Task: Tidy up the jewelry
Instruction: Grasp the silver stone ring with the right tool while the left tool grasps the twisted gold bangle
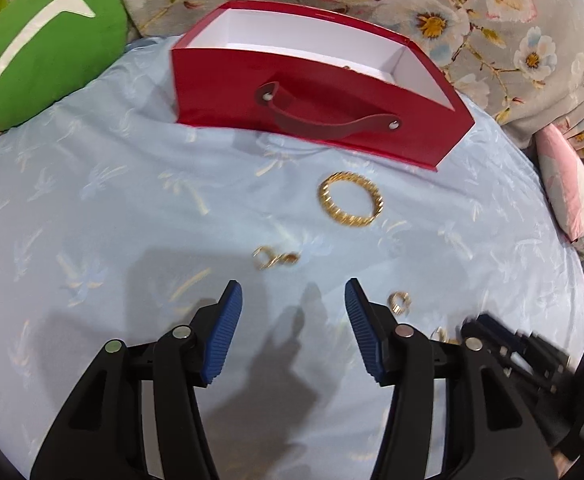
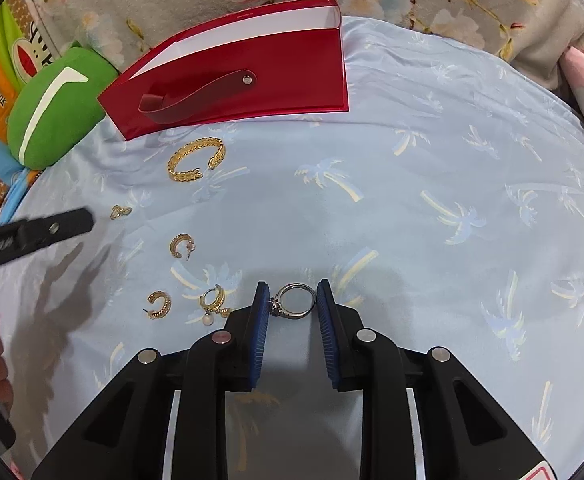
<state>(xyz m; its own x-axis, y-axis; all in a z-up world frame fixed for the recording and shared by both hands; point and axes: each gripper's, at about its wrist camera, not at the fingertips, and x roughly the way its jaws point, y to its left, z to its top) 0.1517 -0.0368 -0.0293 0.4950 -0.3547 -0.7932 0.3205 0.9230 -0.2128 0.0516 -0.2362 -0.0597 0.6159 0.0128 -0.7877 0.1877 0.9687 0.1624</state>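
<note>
Red box (image 2: 252, 68): shown at upper left of the right wrist view, open side up on the blue bedspread (image 2: 432, 208); a strap handle is riveted to its near wall (judged to be the place where the jewelry is to be gathered).

Gold bangle (image 2: 196, 160): laid flat just in front of the box, its gap turned toward the lower right.

Small gold earrings: one tiny piece (image 2: 121, 211) beside the tip of the left tool, then two half-hoops (image 2: 181, 245) (image 2: 159, 305) and a pearl-drop hoop (image 2: 214, 302), strung in a loose line toward the right tool.

Left tool (image 1: 294, 300): seen in its own view with the blue pads (image 1: 224, 336) standing apart and nothing between them; the tiny earring pair (image 1: 274, 258) lies just ahead and slightly left, the bangle farther ahead and to the right.

Silver ring (image 2: 294, 301): lying flat on the bedspread, exactly between the fingertips of the right tool, its stone setting turned to the left pad.

Right tool (image 2: 293, 300): the pads are drawn in to either side of the ring; the left pad appears to touch the setting, while a thin gap seems to remain at the right (a full clamp cannot be confirmed).

Governing relation: the ring is centred in the right tool, with the band's plane level with the bed, so that the pads meet its outer edge; the box lies up and to the left of it.

Nearer hand: the right, plainly.
</note>
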